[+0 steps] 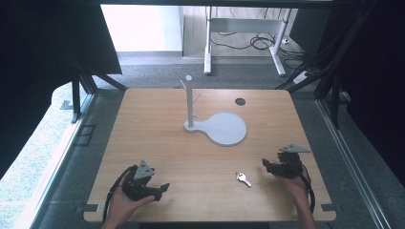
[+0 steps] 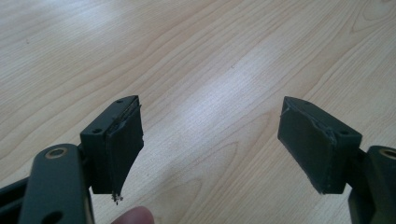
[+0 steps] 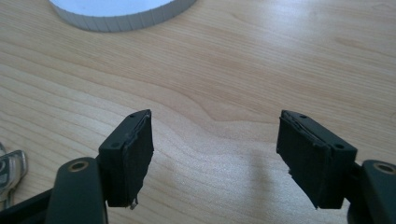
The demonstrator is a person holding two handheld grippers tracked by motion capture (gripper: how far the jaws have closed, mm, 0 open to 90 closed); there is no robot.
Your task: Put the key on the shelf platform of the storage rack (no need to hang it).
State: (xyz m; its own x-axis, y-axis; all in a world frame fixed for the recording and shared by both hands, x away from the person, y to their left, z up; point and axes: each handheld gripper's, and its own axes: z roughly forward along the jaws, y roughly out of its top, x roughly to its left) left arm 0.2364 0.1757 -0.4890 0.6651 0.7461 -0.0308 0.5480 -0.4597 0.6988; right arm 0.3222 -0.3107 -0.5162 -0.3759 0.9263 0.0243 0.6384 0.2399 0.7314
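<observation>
Left black two-jaw gripper [image 1: 162, 188] held low at the near edge of the pale wooden table [image 1: 157, 138], well left of the small silver metal key [image 1: 243, 179]; jaws spread wide over bare wood, nothing between them. Parked there, probably idle.

Right black two-jaw gripper [image 1: 265, 164] set just right of the key, jaws likewise parted and empty, pointed inward toward it. In the right gripper view, key head [image 3: 10, 170] glimpsed at the left margin beside the jaw; contact not confirmable, edge cropped. Placement suggests readiness to pick up.

Key lying flat, untouched.

Beyond the key, white flat-based stand with upright pegged post [image 1: 190, 101], likely the hanging point; pegs bare.
</observation>
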